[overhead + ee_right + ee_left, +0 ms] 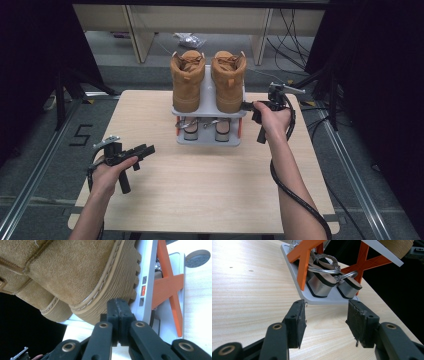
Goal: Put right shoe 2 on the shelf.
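The right gripper (248, 106), jaws pressed together on nothing, sat against the right edge of the rack (209, 95), beside the right boot (228, 80). The left gripper (145, 149) hung spread and empty over the table (200, 190), aimed at the sandals (329, 282) on the lower shelf. An approach seemed underway; next, the right jaws would need parting to take a boot.

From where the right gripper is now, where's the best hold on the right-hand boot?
Probably the heel collar of the right boot. It stands upright on the rack's top shelf with its heel toward the person, so come from the near side. The right gripper, jaws shut, is beside its sole.
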### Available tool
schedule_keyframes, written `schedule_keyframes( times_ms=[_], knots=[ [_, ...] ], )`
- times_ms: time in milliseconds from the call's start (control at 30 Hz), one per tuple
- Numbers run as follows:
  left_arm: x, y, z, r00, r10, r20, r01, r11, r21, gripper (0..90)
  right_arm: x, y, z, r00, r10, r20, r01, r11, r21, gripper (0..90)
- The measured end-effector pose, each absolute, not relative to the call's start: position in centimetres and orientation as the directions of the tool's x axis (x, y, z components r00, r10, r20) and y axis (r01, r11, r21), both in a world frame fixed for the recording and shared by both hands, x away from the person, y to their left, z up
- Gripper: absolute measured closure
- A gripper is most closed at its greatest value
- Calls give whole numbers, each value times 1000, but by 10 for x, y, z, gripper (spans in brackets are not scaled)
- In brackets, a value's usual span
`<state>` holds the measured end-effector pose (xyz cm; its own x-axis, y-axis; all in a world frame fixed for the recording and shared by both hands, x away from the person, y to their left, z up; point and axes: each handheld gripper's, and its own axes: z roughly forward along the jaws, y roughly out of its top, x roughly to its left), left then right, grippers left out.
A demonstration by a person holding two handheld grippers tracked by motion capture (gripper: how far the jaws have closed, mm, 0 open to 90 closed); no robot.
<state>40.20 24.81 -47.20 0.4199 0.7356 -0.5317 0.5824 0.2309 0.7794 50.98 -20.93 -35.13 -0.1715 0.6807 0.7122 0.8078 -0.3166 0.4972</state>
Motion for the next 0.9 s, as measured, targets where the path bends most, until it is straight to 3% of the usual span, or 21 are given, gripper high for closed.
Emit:
schedule_keyframes(
  times_ms=[500,900],
  knots=[
    [401,250,-471,412,742,-529,578,236,781,482,500,-218,-348,-197,746,636,770,-284,571,703],
    [401,250,-473,414,744,-524,583,225,780,481,482,-239,-363,-207,792,575,756,-244,608,605]
  ],
)
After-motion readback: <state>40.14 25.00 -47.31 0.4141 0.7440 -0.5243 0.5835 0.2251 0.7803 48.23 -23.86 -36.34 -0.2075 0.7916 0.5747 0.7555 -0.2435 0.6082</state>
